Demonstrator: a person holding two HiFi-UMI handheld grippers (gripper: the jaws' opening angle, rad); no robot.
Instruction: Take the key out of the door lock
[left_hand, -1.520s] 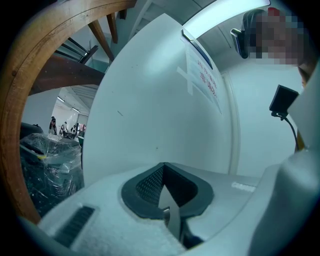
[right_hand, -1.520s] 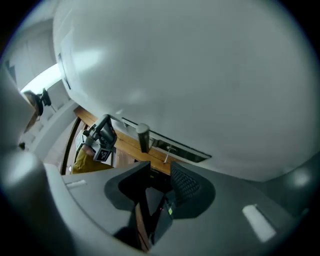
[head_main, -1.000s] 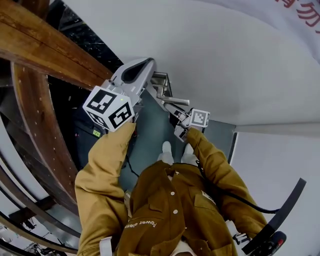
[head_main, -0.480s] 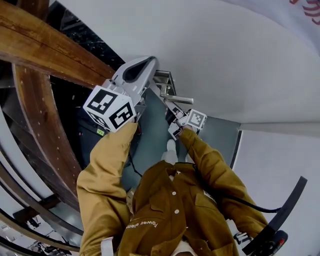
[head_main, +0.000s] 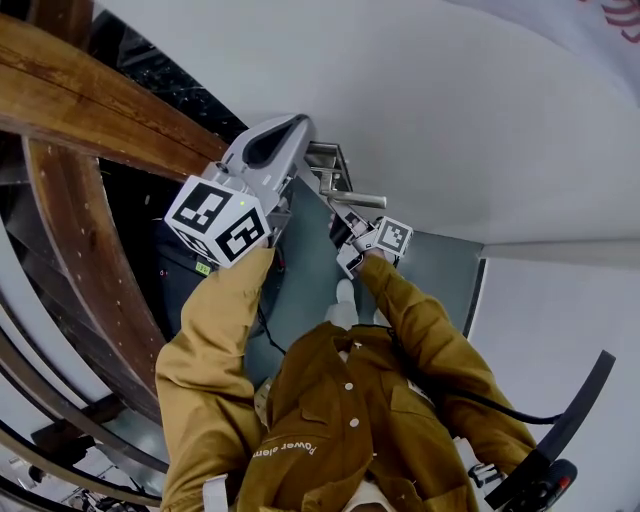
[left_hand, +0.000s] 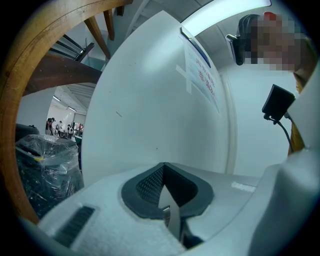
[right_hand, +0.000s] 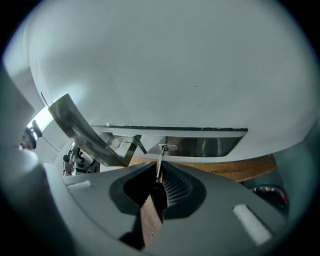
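A white door (head_main: 450, 120) fills the background, with curved wooden beams (head_main: 90, 100) off at nine o'clock. In the right gripper view the steel lock plate (right_hand: 200, 145) runs across the door, and the lever handle (right_hand: 80, 132) slants away toward ten o'clock. The key (right_hand: 159, 165) sits in the lock with its long axis running twelve to six, tip in the keyhole and head toward me. My right gripper (right_hand: 159, 182) has its jaws closing on that head, nearly together. My left gripper (left_hand: 163, 172) faces bare door, jaws together and empty.
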